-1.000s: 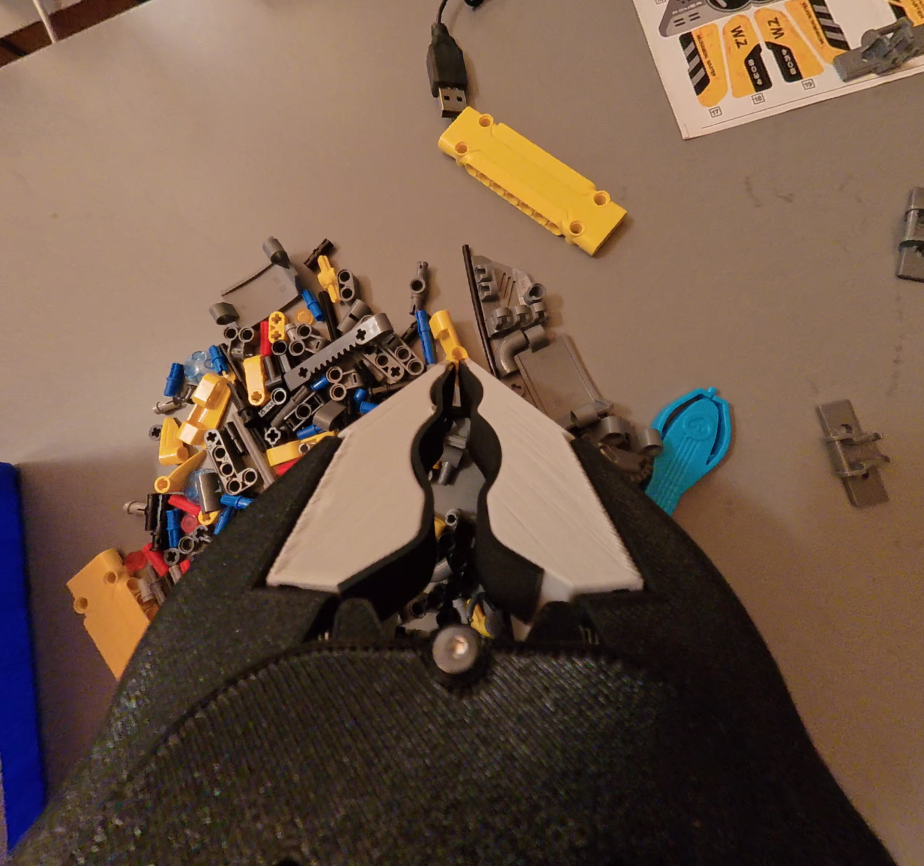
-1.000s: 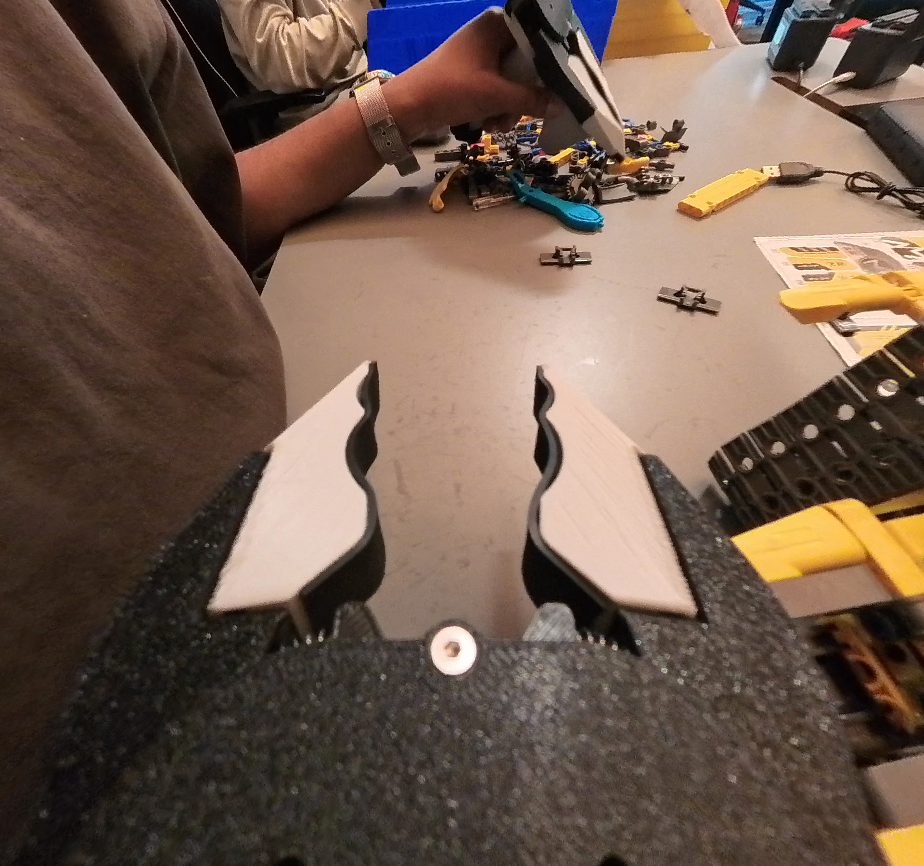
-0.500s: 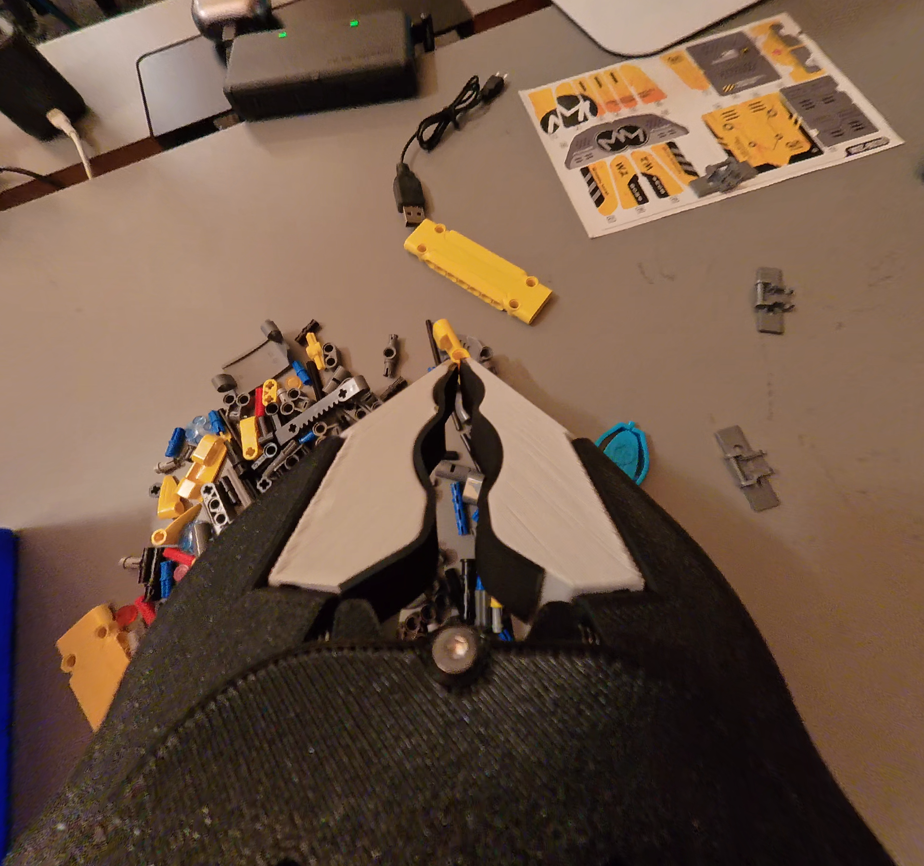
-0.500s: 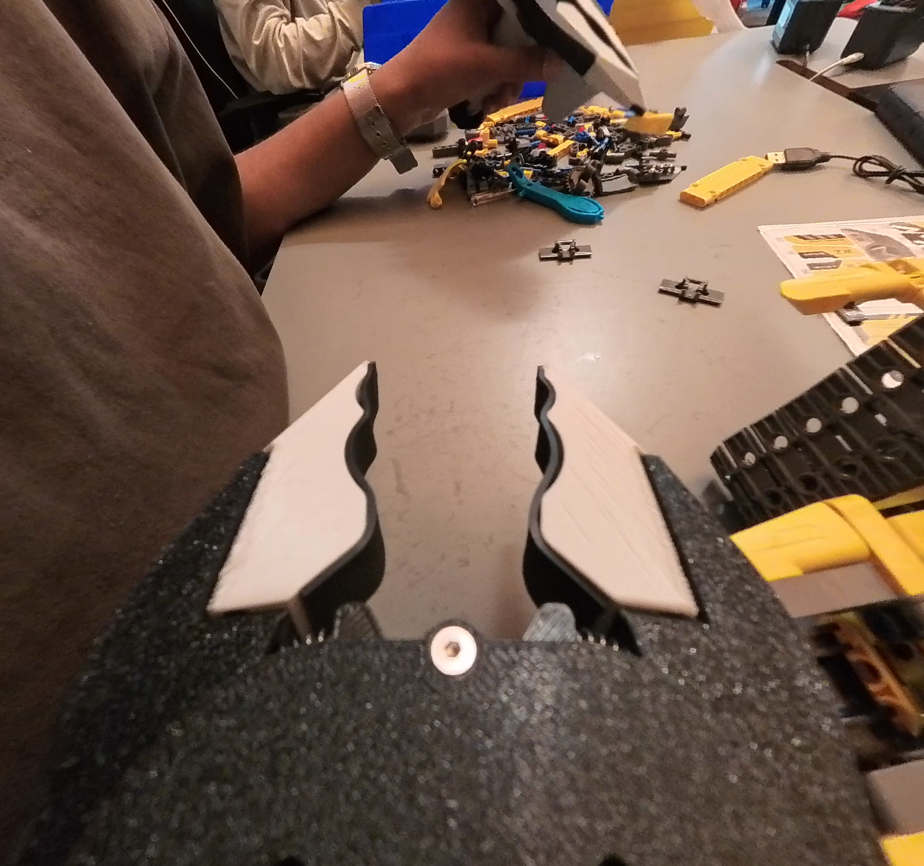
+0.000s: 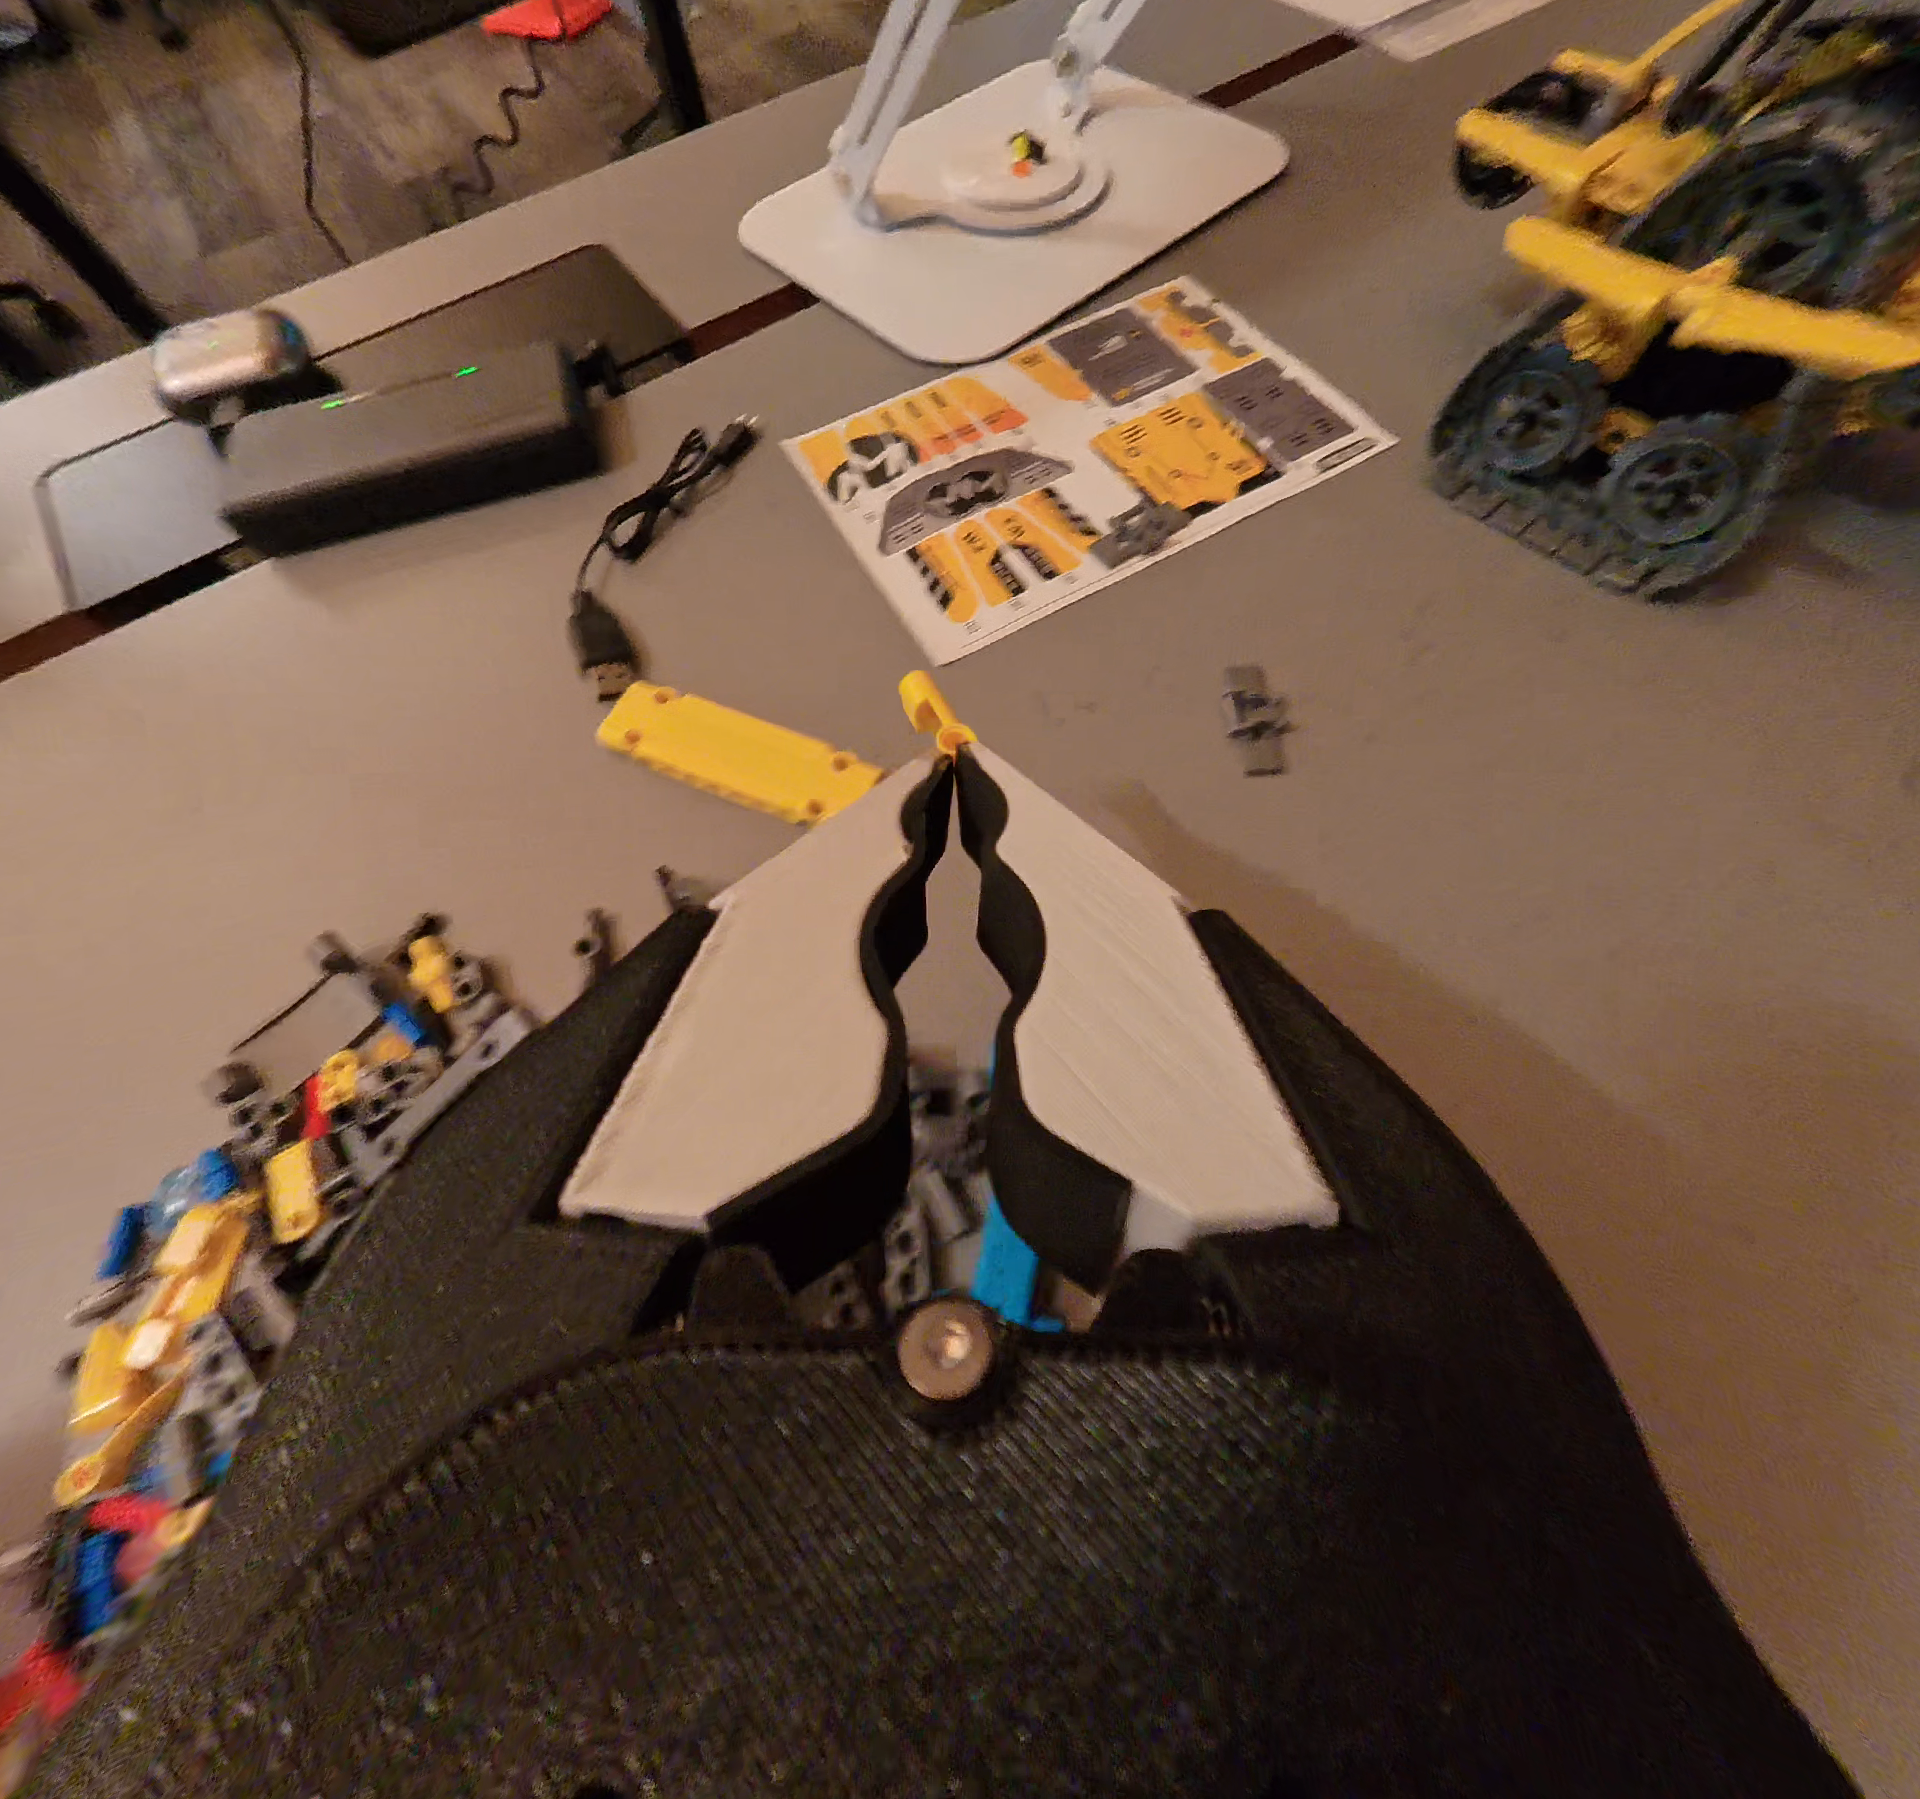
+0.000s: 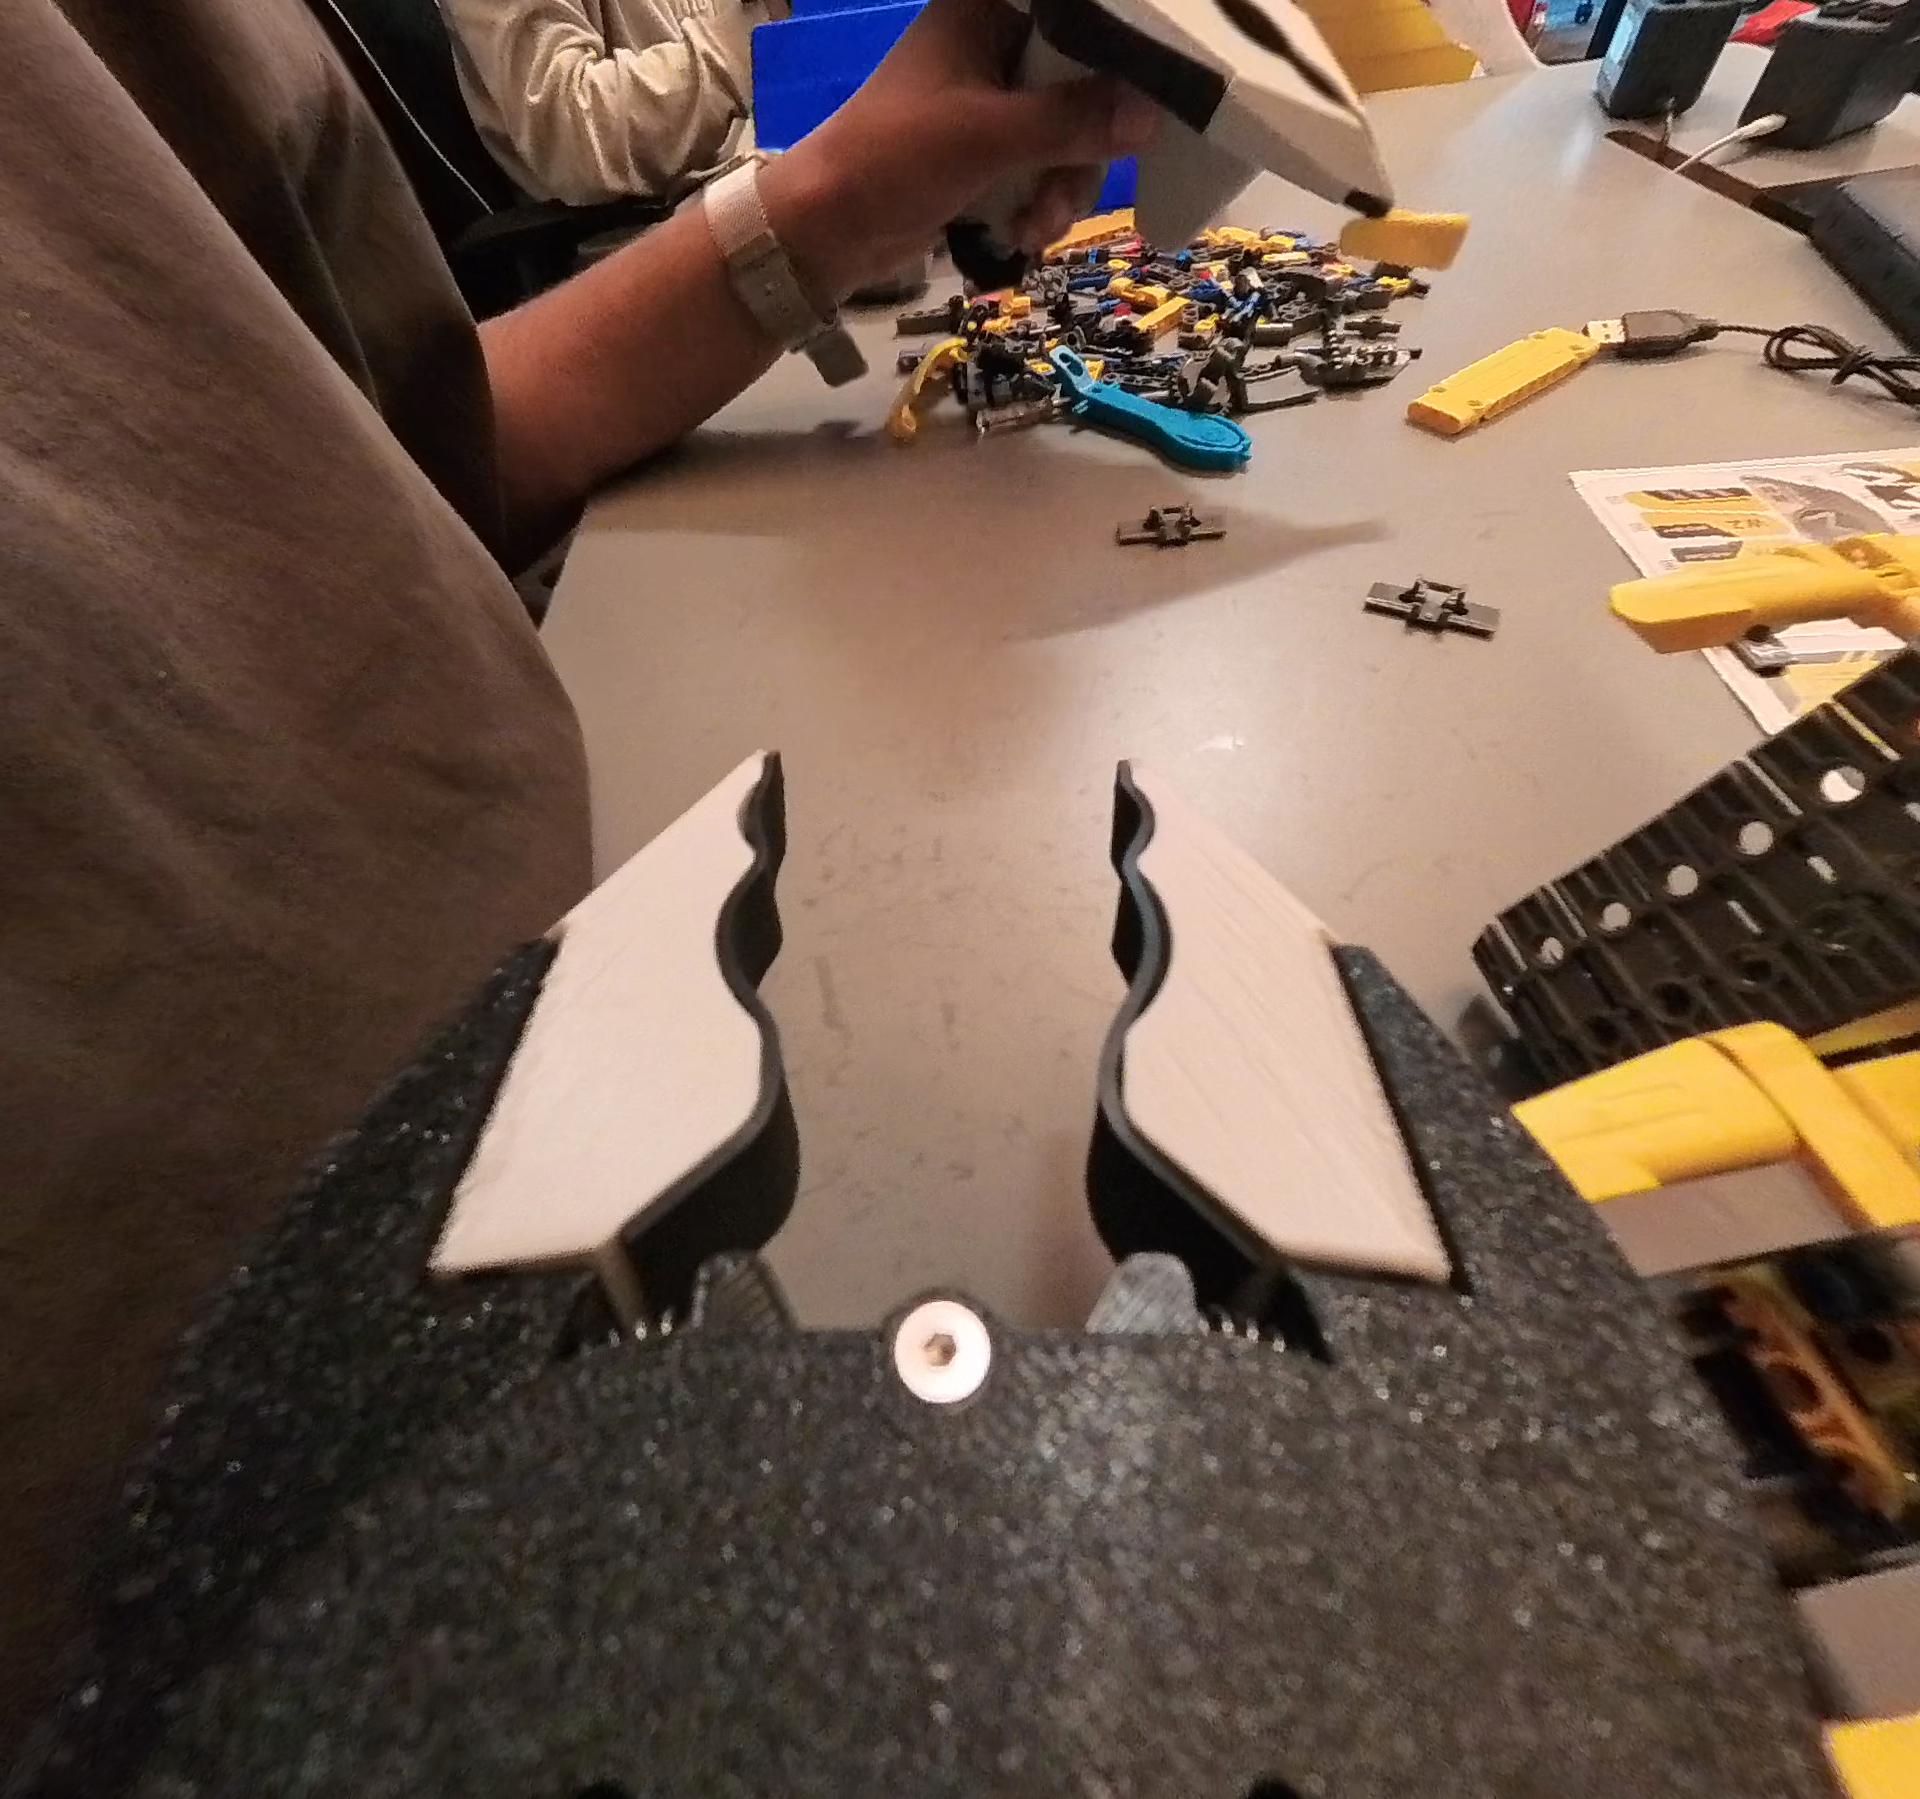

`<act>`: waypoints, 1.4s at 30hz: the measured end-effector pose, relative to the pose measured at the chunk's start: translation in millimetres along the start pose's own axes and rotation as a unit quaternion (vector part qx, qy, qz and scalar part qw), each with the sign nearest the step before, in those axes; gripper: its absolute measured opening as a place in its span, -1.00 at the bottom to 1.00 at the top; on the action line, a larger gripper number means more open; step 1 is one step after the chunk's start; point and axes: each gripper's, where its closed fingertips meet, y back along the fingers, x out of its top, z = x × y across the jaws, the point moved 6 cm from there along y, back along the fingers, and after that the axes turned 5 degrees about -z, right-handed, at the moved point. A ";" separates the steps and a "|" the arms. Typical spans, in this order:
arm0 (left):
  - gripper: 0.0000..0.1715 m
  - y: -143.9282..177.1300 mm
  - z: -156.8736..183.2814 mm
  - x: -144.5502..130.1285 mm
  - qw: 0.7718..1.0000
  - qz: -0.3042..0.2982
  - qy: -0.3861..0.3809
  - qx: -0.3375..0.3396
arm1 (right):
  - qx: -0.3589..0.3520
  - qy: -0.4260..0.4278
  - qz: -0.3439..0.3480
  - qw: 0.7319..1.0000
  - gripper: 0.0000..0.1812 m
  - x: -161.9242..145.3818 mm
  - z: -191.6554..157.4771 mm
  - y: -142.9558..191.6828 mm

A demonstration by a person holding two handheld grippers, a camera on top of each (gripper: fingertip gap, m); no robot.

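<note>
One yellow piece (image 5: pixel 928 707) in left tool (image 5: pixel 951 762), two loose track links (image 6: pixel 1171 526).

The table (image 6: pixel 935 627) looks matt and smooth – faintly scuffed. Glossy plastic: the yellow piece (image 5: pixel 928 705). The sticker sheet (image 5: pixel 1091 461) is paper.

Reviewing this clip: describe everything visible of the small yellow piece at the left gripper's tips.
The small yellow piece is a short plastic building-toy connector, smooth and slightly glossy. The left gripper pinches one end between closed fingertips; the rest juts forward past them. It hangs in the air above the grey table, clear of the parts pile.
</note>
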 end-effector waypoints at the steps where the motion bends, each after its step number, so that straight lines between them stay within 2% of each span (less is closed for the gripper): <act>1: -1.00 -2.0 9.2 3.6 1.000 0.001 0.009 -0.012 | -0.002 -0.002 0.002 1.000 -0.31 0.2 0.5 0.5; 6: -1.00 -11.7 67.5 -6.8 0.996 -0.038 0.054 -0.054 | -0.015 -0.016 -0.008 1.000 -0.30 -2.5 0.9 4.3; 11: -1.00 -10.5 138.9 -24.7 0.975 -0.048 0.119 -0.182 | -0.023 -0.018 -0.026 0.999 -0.29 -6.9 -0.3 6.3; 14: -1.00 -6.6 169.8 -30.1 0.960 -0.072 0.126 -0.238 | -0.024 -0.018 -0.037 0.999 -0.29 -8.9 -3.0 4.9; 20: -1.00 -12.9 194.1 -39.1 0.939 -0.141 0.101 -0.295 | -0.029 -0.006 -0.067 0.997 -0.29 -13.1 -7.1 -0.7; 24: -1.00 -19.4 197.8 -36.4 0.921 -0.166 0.097 -0.339 | 0.015 -0.043 -0.092 0.995 -0.24 -18.0 -12.3 -5.8; 28: -1.00 -31.1 183.8 -37.7 0.928 -0.183 0.092 -0.312 | 0.018 -0.046 -0.104 0.993 -0.24 -20.0 -12.8 -8.1; 32: -1.00 -23.8 172.5 -33.6 0.937 -0.156 0.108 -0.292 | 0.015 -0.047 -0.110 0.993 -0.24 -21.0 -12.2 -9.2; 33: -0.91 -20.0 174.4 -32.6 0.939 -0.146 0.105 -0.292 | 0.016 -0.049 -0.111 0.993 -0.24 -21.2 -11.9 -9.4; 35: -0.54 -16.4 181.0 -32.7 0.950 -0.127 0.091 -0.271 | 0.021 -0.053 -0.113 0.992 -0.24 -21.6 -11.9 -9.8; 36: -0.44 -15.5 186.9 -34.5 0.955 -0.122 0.075 -0.260 | 0.025 -0.055 -0.115 0.992 -0.24 -22.0 -11.9 -10.3; 39: -0.29 -17.4 205.1 -41.8 0.966 -0.132 0.030 -0.221 | 0.037 -0.065 -0.124 0.989 -0.23 -23.5 -11.4 -12.3; 42: -0.24 -21.1 213.4 -42.8 0.974 -0.136 -0.011 -0.181 | 0.043 -0.074 -0.124 0.989 -0.23 -23.8 -10.1 -12.5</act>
